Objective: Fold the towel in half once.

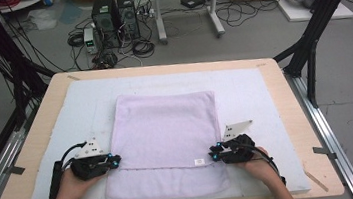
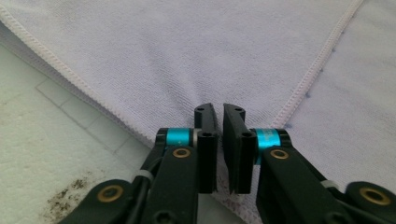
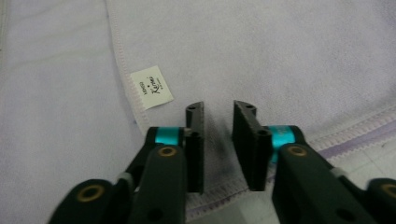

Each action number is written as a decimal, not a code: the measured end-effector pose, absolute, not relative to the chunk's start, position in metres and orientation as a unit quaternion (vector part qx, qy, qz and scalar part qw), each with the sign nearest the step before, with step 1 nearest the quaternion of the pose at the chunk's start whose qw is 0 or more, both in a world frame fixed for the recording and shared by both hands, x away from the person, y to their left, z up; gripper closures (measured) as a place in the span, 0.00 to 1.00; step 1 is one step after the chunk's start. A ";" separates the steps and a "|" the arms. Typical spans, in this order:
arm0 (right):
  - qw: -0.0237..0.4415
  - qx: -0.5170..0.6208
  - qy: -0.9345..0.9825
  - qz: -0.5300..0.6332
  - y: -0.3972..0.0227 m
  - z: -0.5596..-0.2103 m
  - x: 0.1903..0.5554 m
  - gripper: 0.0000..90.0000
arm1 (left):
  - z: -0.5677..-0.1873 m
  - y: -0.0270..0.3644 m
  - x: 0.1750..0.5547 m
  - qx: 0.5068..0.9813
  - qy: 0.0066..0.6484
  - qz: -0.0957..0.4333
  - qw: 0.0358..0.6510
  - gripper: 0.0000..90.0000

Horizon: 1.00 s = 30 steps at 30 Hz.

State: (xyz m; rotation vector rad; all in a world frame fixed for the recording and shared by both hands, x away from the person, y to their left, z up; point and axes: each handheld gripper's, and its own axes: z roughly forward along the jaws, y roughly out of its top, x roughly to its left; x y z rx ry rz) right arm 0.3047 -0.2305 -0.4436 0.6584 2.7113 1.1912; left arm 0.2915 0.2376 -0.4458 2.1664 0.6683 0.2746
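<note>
The purple towel (image 1: pixel 165 131) lies flat on a white mat (image 1: pixel 254 90) on the wooden table (image 1: pixel 285 97). There is bare mat on the outer side of each gripper, and more beyond the far edge of the towel.

The left gripper (image 1: pixel 113 162) sits at the towel's left edge, where the folded top layer ends. In the left gripper view its jaws are almost together, with only a thin gap. They sit low over the towel (image 2: pixel 196 60), just beside a stitched edge (image 2: pixel 308 74). I cannot tell if any cloth is pinched between them.

The right gripper (image 1: pixel 214 155) sits at the towel's right edge, across from the left one. Its jaws have a small gap and press on nothing. Towel (image 3: pixel 280 60) shows in the gap. A little white label (image 3: pixel 152 87) lies just beside the left jaw.

The towel's folded part is almost square. Its near edge runs from one gripper to the other.
</note>
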 end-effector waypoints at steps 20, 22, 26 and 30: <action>0.065 0.175 0.874 0.449 -0.245 -0.396 0.276 0.97 | -0.406 0.256 0.251 0.838 0.259 0.102 0.469 0.98; 0.055 0.165 0.876 0.449 -0.246 -0.394 0.265 0.97 | -0.404 0.258 0.243 0.837 0.258 0.099 0.472 0.98; 0.019 0.136 0.885 0.445 -0.248 -0.397 0.253 0.90 | -0.411 0.255 0.230 0.852 0.236 0.080 0.461 0.95; 0.013 0.157 0.883 0.442 -0.245 -0.415 0.257 0.75 | -0.430 0.246 0.236 0.865 0.243 0.067 0.434 0.72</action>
